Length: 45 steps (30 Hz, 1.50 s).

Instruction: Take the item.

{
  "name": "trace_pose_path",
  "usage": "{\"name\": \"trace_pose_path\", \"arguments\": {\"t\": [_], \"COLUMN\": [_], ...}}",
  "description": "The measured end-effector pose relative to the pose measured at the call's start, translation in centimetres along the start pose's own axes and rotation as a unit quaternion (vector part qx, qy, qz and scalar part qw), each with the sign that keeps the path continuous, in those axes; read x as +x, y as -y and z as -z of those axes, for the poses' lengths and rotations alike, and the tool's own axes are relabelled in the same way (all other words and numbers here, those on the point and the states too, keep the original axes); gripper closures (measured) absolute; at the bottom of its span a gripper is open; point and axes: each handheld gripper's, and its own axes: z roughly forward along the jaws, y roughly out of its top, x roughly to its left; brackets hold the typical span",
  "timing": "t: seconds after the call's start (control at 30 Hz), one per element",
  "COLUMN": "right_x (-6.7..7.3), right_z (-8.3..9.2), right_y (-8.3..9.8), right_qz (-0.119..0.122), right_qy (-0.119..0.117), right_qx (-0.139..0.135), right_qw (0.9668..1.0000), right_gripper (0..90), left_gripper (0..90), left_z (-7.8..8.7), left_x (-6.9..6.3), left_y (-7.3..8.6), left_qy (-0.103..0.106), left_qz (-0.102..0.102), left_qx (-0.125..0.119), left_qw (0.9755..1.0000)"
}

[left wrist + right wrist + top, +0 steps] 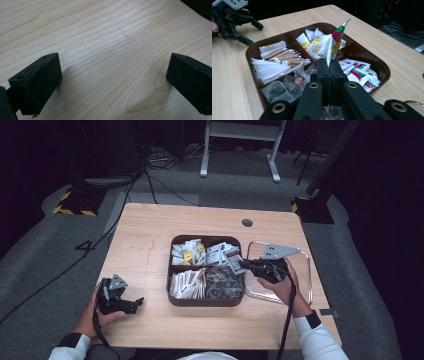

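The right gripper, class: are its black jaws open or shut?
Shut. In the right gripper view, the right gripper has its jaws pressed together on a thin red-and-green sachet standing up above the brown compartment tray.

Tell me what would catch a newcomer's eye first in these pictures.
The brown tray in the middle of the wooden table, its four sections stuffed with packets and sachets. The right gripper pinches a red, green and white packet upright above the tray. The left gripper rests open on bare wood near the table's front left.
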Motion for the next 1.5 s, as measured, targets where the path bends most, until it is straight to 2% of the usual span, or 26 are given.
{"name": "trace_pose_path", "arguments": {"t": [0.47,0.97,1.27,1.5], "right_x": [2.4,6.3,8.5,10.6], "right_z": [1.0,-0.2,-1.5,-3.1], "right_y": [1.0,2.2,3.1,4.2], "right_qz": [0.02,0.052,0.068,0.083], "right_qy": [-0.032,-0.085,-0.125,-0.161], "right_qx": [0.006,0.038,0.062,0.099], "right_qw": [0.9993,0.9943,0.9878,0.9785], "right_gripper": [89.6,89.6,89.5,89.3], "left_gripper": [0.4,0.5,0.4,0.4], "left_z": [0.0,0.0,0.0,0.0], "left_x": [0.0,0.0,0.0,0.0], "left_y": [0.0,0.0,0.0,0.0], "left_qy": [0.0,0.001,0.0,0.001], "left_qz": [0.0,0.0,0.0,0.0], "left_qx": [0.0,0.0,0.0,0.0], "left_qw": [1.0,1.0,1.0,1.0]}}
